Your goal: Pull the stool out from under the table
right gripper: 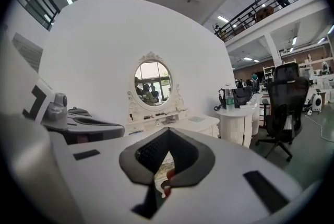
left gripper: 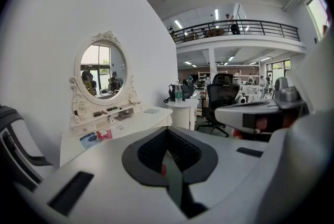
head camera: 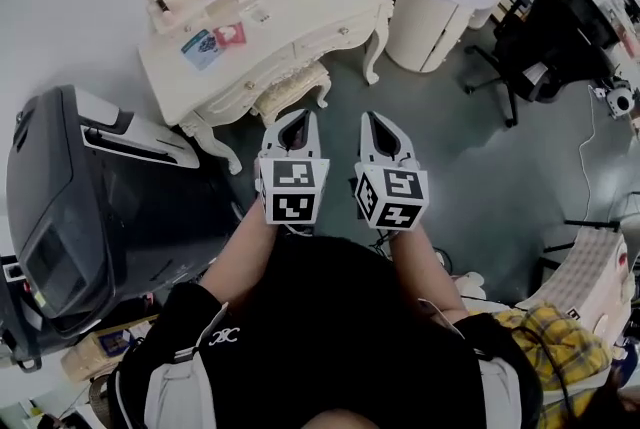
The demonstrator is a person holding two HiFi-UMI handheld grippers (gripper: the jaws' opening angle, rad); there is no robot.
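The stool [head camera: 290,87] sits tucked under the tabletop [head camera: 300,22], just ahead at 12 o'clock from my left gripper [head camera: 296,120], which is nearer to it than my right gripper [head camera: 379,120], and both grippers are clenched, holding nothing.
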